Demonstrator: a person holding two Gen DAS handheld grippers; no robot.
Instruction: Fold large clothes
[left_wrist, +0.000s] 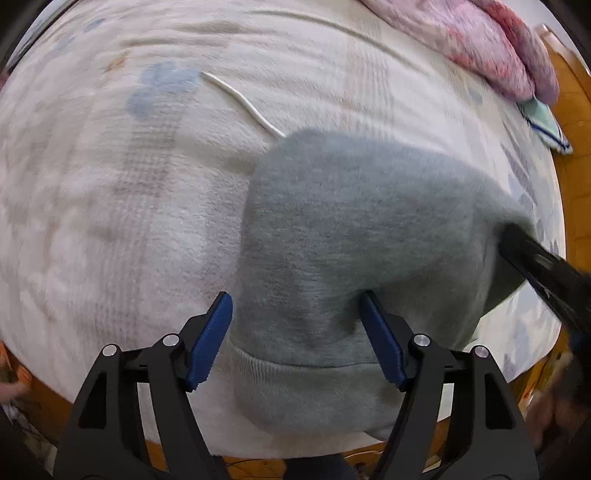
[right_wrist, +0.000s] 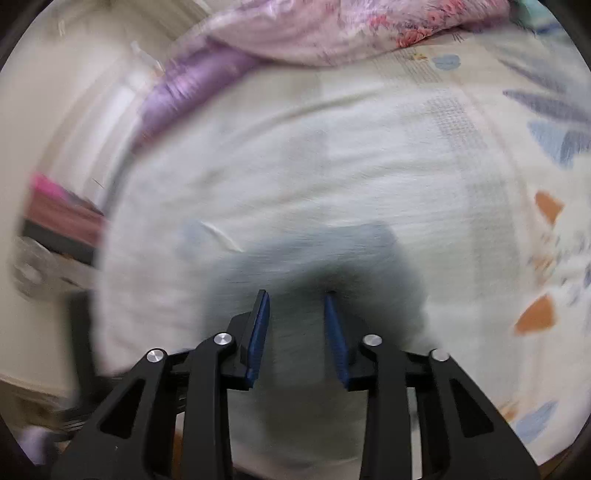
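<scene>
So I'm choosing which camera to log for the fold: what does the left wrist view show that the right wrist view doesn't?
Only the left wrist view: the grey sweater's ribbed hem, a white cord, the right tongs at the sweater's edge, and a teal cloth.

Only the right wrist view: a purple cloth and a blurred pink-topped object beside the bed.

Both: the grey sweater, the patterned bedsheet and the pink floral blanket.

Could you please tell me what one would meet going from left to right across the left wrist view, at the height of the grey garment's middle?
Pale patterned bedcover → grey garment → the right tongs, coming in black from the right edge and meeting the garment's right side → wooden surface at the far right.
</scene>
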